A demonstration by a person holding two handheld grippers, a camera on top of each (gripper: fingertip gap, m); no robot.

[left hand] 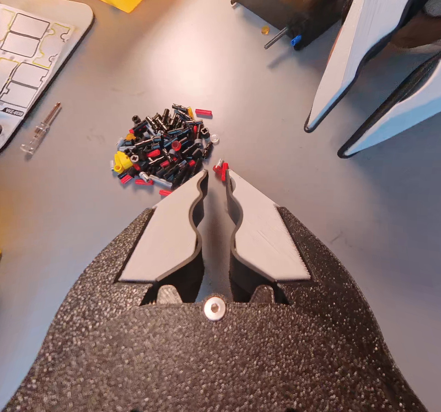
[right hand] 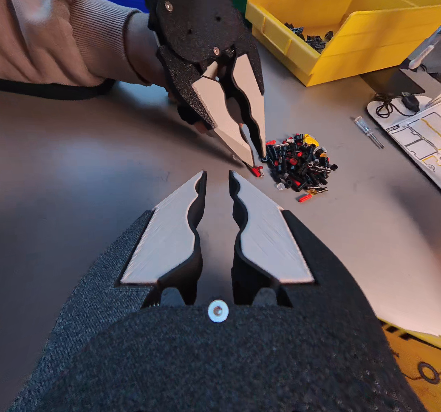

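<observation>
My left gripper (left hand: 217,172) is low over the grey table, jaws a narrow gap apart. A small red piece with a grey end (left hand: 220,168) lies on the table right at its tips, touching the right fingertip and not lifted. A pile of small black, red, grey and yellow building pieces (left hand: 162,147) sits just ahead to the left. In the right wrist view the left gripper (right hand: 257,160) points down beside the pile (right hand: 300,162), with the red piece (right hand: 257,171) at its tips. My right gripper (right hand: 217,173) is open and empty, hovering short of them; it also shows in the left wrist view (left hand: 325,141).
A yellow bin (right hand: 334,42) holding black pieces stands behind the pile. A black and yellow built model (left hand: 286,2) with a grey axle (left hand: 276,37) is at the back. A printed sheet on a white tray (left hand: 28,61) and a clear-handled tool (left hand: 41,128) lie at the left. A sleeved arm (right hand: 59,30) holds the left gripper. Spacing between my two grippers at the tips: around 7 cm.
</observation>
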